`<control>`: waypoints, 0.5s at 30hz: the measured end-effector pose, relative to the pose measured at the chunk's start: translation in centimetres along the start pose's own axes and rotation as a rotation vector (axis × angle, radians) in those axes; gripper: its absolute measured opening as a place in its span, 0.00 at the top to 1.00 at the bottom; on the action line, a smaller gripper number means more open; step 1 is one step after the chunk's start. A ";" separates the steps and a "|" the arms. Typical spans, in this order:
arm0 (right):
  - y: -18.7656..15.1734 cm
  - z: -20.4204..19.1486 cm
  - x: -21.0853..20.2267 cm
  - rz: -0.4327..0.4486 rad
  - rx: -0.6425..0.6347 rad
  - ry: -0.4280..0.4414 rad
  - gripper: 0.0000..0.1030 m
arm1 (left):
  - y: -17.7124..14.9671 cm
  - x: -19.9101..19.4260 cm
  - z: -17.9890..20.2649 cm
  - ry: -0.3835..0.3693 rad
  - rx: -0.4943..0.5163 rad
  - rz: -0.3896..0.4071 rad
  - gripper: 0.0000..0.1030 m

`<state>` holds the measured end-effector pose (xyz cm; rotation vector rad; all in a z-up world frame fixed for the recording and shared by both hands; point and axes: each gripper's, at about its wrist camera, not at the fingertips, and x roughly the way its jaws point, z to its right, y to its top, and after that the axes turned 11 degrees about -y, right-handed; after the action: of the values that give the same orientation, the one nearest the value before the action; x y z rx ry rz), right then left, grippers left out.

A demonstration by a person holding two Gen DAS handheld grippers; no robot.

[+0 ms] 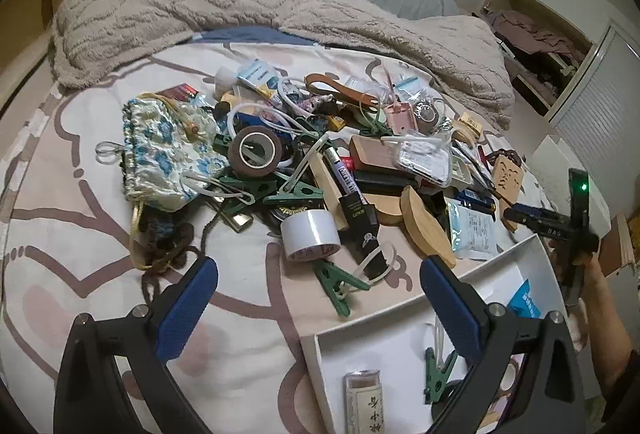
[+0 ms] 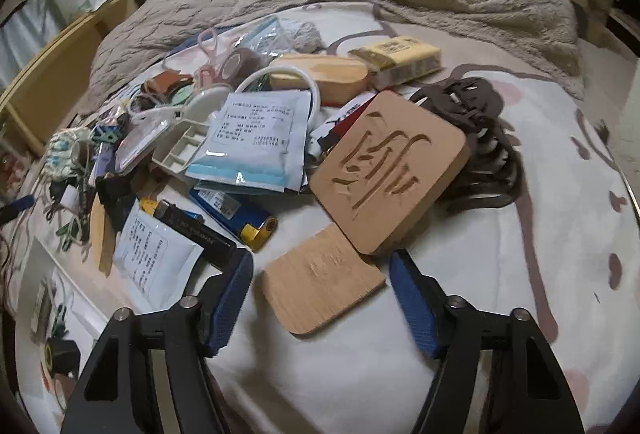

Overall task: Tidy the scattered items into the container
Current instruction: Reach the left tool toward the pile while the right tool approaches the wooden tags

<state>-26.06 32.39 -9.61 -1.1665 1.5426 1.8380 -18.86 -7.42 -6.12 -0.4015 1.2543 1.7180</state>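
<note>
Right wrist view shows my right tool [image 2: 322, 298] with its blue pads apart on either side of a thin wooden card [image 2: 320, 284] that lies flat on the bed sheet [image 2: 500, 274], just near of the carved wooden plaque [image 2: 390, 173]; the pads grip nothing yet. I judge the card stiff, light and smooth, hard to lift off soft bedding, so I would pinch its two side edges and tip it up. My left tool [image 1: 316, 298] hangs wide open and empty over the sheet, near the green clip [image 1: 340, 284]. At the near right sits the white box [image 1: 400, 330], already holding a few pieces.
</note>
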 end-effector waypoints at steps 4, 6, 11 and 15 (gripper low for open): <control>-0.4 -0.5 0.0 0.017 -0.070 0.009 0.33 | 0.7 0.6 -0.4 -0.016 -0.028 -0.025 0.02; -0.5 -0.6 0.1 0.015 -0.094 0.007 0.33 | 1.0 0.9 -0.6 -0.018 -0.039 -0.040 0.02; -0.8 -1.0 0.3 0.019 -0.148 -0.015 0.35 | 1.5 1.7 -1.4 -0.022 -0.080 -0.073 0.02; -1.3 -0.7 0.2 0.040 -0.136 -0.008 0.35 | 1.7 2.5 -2.0 -0.006 -0.113 -0.098 0.02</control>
<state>-24.95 31.97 -10.53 -1.1953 1.4656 1.9985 -22.00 -8.03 -7.78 -0.5154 1.1180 1.7095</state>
